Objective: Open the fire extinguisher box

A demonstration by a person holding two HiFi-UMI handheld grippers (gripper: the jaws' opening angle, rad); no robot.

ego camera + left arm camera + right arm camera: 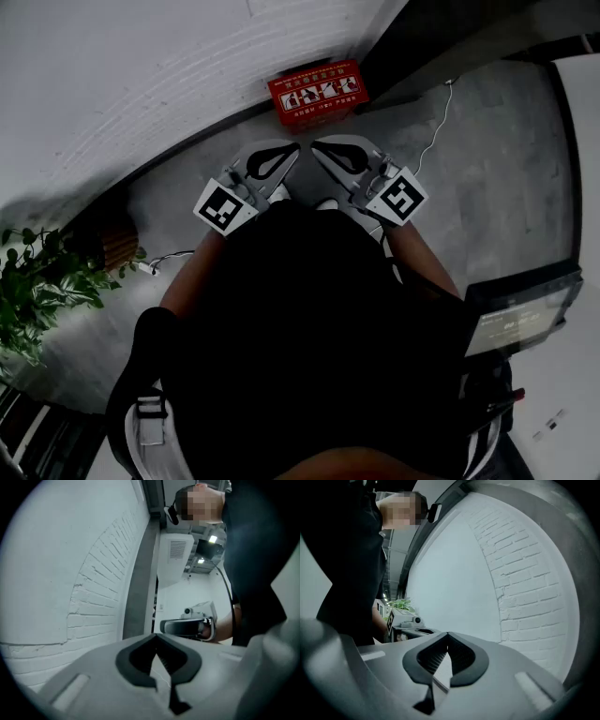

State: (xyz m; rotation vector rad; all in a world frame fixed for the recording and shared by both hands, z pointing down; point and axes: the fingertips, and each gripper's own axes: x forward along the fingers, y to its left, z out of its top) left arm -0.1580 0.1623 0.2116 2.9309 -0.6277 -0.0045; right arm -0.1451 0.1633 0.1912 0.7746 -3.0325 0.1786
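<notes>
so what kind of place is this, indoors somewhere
Probably an indoor office or lab hallway. A red fire extinguisher box sits on the grey concrete floor against a white-painted brick wall, and a green leafy potted plant stands nearby.

Dim, grey light, fisheye-warped.
My torso [309, 328] was a black, detailless mass in the head view; both gripper views curved the brick wall [93, 597], darkened at the corners, and blurred my fingers [412, 663] up close.

hidden: your torso [300, 328] covers the floor [487, 169] nearest you | cut off: plant [37, 281], at the head view's left edge | too small: print on the fire extinguisher box [317, 93]
</notes>
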